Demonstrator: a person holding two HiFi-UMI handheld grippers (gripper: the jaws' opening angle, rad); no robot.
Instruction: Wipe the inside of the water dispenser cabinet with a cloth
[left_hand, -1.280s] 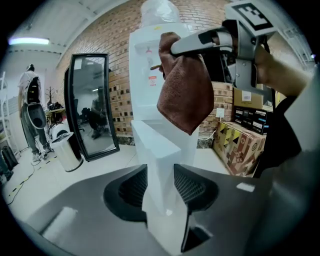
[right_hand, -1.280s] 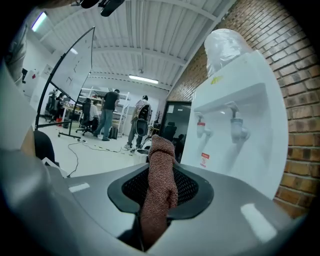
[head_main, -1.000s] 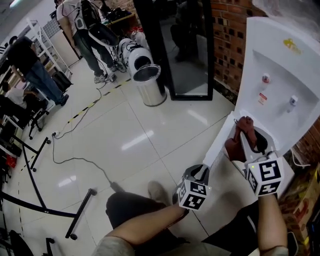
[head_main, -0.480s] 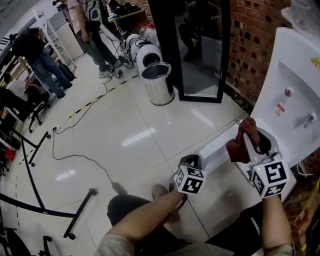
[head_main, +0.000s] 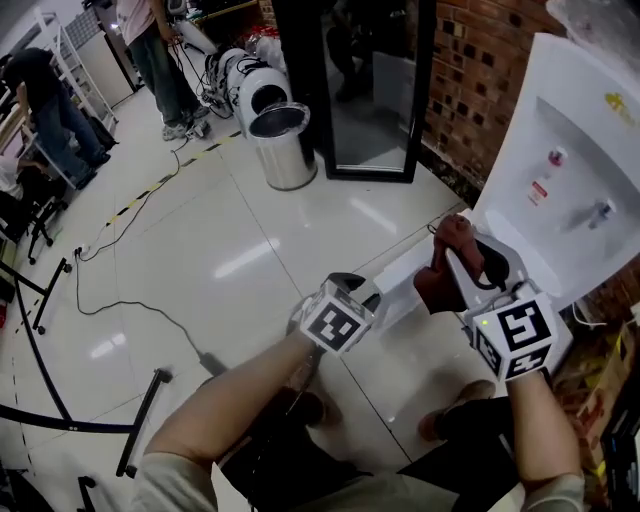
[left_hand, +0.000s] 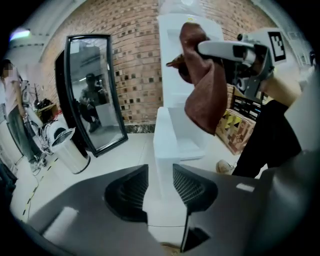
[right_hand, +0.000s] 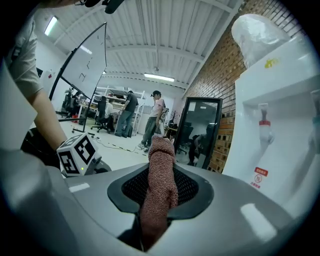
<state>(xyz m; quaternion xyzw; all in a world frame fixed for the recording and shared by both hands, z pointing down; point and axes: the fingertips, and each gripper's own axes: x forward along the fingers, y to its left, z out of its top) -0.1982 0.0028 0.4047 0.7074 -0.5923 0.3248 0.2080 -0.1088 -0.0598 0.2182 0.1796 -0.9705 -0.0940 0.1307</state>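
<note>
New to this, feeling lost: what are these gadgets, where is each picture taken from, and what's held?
A person holds a two-jaw gripper in each hand; no robot. The head view looks down from their head; the other two ride on the grippers. The right gripper is shut on a reddish-brown cloth, beside a water dispenser whose cabinet door stands open. The left gripper's jaws have just been opening; the door shows in their gap, unpressed. On the floor: a steel bin and a leaning mirror.

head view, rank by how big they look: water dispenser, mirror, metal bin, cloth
1. water dispenser, though cropped by the frame
2. mirror, also cropped
3. metal bin and cloth look about alike; the cloth is nearer the camera
</note>
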